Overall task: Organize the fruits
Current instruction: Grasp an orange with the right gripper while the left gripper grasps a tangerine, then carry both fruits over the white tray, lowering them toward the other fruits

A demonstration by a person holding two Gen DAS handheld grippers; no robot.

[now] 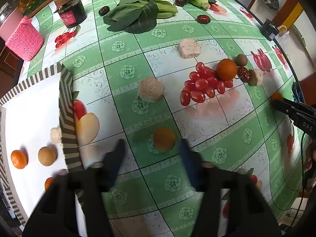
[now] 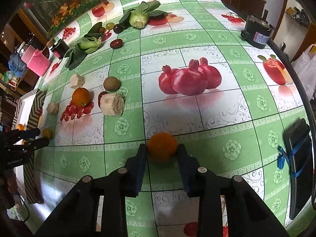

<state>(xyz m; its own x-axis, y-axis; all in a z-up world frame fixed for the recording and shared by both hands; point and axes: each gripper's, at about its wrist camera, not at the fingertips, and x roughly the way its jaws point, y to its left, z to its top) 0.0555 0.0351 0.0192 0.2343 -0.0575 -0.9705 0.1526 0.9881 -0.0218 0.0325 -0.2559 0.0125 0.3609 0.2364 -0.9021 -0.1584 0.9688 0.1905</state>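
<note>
The right gripper grips a small orange low in the centre of its view, both blue pads pressed against the fruit's flanks. The left gripper is spread wide near the bottom of its view, and a second small orange lies on the tablecloth between its fingertips, nearer the right one; motion blur makes it hard to say whether either finger touches it.

Just left of that gripper stands the striped-rim tray, holding a tangerine, a tan round fruit, a pale block against the rim, and another orange fruit partly hidden behind the gripper body. Nothing stands between the left fingers and the tray but its raised rim.

Up and right in the left view lies a heap of cherry tomatoes with a larger orange touching it, a kiwi and a red date just beside. Two pale chunks sit on the cloth between the gripper and this heap. Further up, leafy greens, a dark plum and a black jar crowd the top, with a pink knitted holder at upper left.

In the right view a black phone lies at the far right edge and a dark box at upper right, both well apart from the held orange
</note>
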